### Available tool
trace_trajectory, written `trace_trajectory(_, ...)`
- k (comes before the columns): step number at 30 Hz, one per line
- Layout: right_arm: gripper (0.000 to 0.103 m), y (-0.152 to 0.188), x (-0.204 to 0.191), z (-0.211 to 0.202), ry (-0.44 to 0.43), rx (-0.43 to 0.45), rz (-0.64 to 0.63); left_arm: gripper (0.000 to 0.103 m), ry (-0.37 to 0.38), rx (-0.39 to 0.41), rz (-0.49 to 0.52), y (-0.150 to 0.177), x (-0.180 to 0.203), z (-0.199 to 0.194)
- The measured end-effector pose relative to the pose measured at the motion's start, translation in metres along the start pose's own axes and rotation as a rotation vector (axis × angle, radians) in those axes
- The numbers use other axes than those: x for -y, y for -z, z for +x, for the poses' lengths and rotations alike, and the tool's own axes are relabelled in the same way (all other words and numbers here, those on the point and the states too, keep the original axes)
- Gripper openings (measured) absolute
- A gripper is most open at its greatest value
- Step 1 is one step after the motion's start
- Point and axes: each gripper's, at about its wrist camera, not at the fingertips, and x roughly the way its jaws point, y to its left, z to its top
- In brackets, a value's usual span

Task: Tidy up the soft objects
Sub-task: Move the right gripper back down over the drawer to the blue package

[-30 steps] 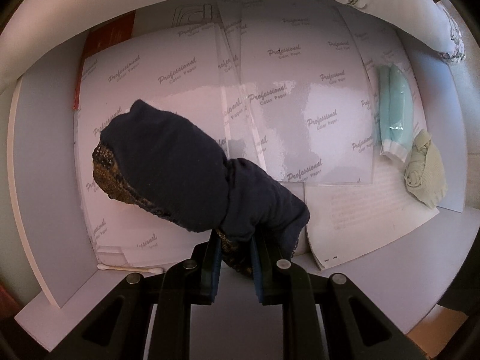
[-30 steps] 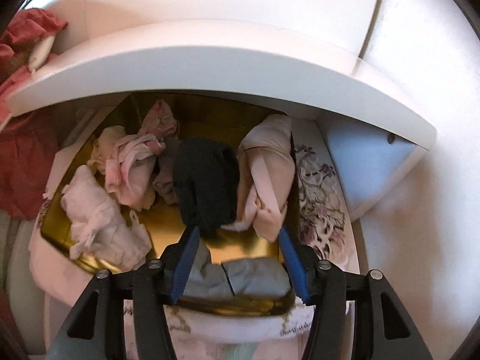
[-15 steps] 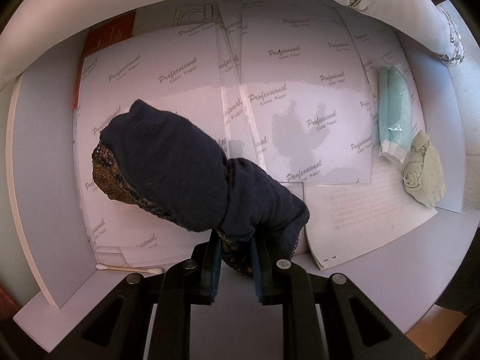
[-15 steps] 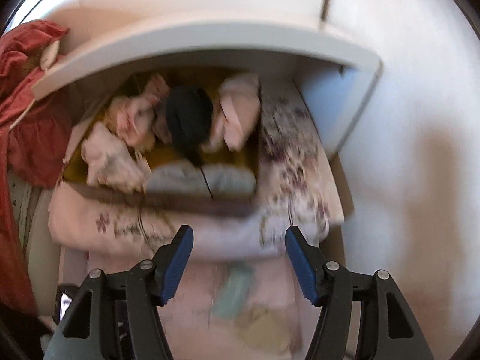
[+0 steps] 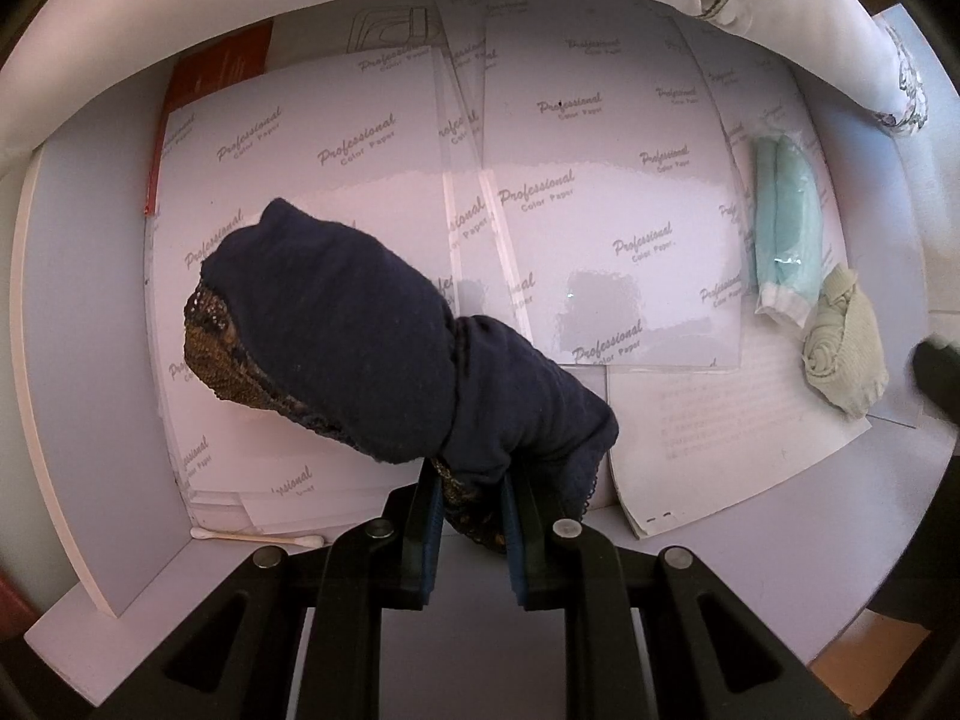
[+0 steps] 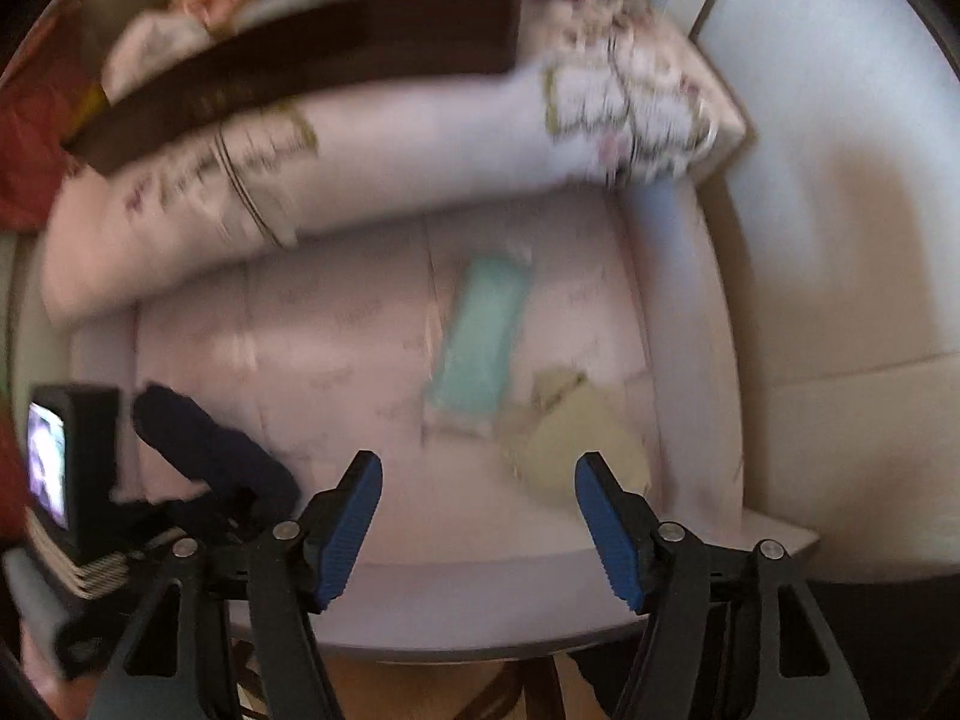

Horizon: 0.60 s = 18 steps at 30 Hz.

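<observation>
Holding a rolled-up dark blue cloth [image 5: 360, 336], the left claw [image 5: 471, 516] pinches one end of it tight, and the rest of the roll pokes out over the shiny white paper sheets [image 5: 600, 180] that cover the shelf floor [image 5: 90, 300]. A bit of gold lace shows at the far end of the roll and again between the pads. The left claw points down and the roll seems to hang just above the sheets near the front left corner of the shelf, but I cannot tell if it touches them. The right claw [image 6: 477, 522] has nothing in it, and its jaws are opening wider. The right view is blurry. In front of this claw, near the right edge of the shelf, lie a pale green folded cloth [image 6: 480, 348] and a small cream bundle [image 6: 576, 444], just beside each other. The cream bundle is the closer one, a bit right of the middle of the gap between the blue pads. Up at the top of the right view sits a brown box [image 6: 312, 60] with pink and white soft things inside, resting on a flowery pillow [image 6: 420, 138]. I think the step now is going for the next soft thing while the dark roll waits in the left claw. Next, the right claw would need to come down over the cream bundle, get a pad on each side, and squeeze gently. A thin cotton swab [image 5: 258, 537] lies by the front left corner.
</observation>
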Motion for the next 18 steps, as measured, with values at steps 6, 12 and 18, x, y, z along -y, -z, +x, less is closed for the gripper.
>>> trace_trajectory(6, 0.068, 0.018, -0.007, 0.039, 0.025, -0.135, -0.036, 0.017, 0.004, 0.005, -0.003, 0.002, -0.004, -0.002)
trace_trajectory(12, 0.069, 0.027, -0.013, 0.051, 0.031, -0.17, -0.072, 0.017, 0.007, 0.007, -0.009, 0.004, -0.006, -0.003)
trace_trajectory(18, 0.07, 0.025, -0.001, 0.055, 0.025, -0.174, -0.034, 0.017, 0.009, 0.011, -0.013, 0.005, -0.009, -0.006)
